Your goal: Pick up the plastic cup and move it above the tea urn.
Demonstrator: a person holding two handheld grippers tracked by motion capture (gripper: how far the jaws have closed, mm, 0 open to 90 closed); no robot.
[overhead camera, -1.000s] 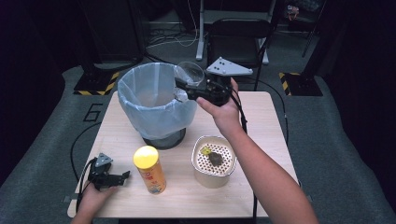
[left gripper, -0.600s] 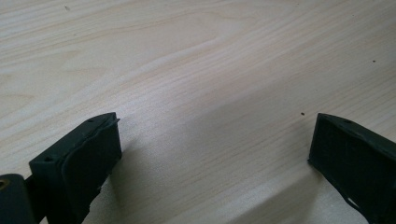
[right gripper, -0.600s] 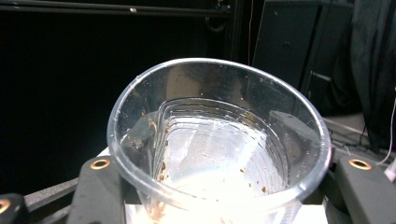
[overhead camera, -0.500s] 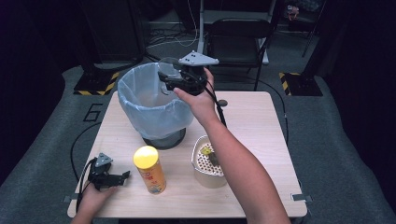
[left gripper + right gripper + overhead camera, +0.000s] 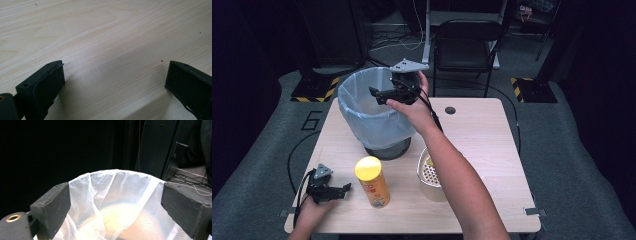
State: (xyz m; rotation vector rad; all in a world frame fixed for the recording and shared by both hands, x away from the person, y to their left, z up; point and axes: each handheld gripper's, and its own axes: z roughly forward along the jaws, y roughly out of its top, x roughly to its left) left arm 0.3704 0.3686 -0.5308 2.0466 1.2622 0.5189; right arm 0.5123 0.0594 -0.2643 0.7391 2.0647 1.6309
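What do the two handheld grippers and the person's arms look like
Both grippers are black. The right gripper carries a grey three-cornered plate on top and trails a black cable. The left gripper has a smaller grey plate and a black cable too. Up close, the jaws are blocky black pads with a ribbed face. The forearms are bare, with no sleeves in view.

Bin (image 5: pixel 377 117) upright on table's far left, pale liner bag, mouth open.

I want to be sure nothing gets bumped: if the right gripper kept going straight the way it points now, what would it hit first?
Most likely the far inner wall of the bin liner: the right gripper, jaws open and empty, points across the bin's mouth at it. Depth is unclear, so it might pass over the rim.
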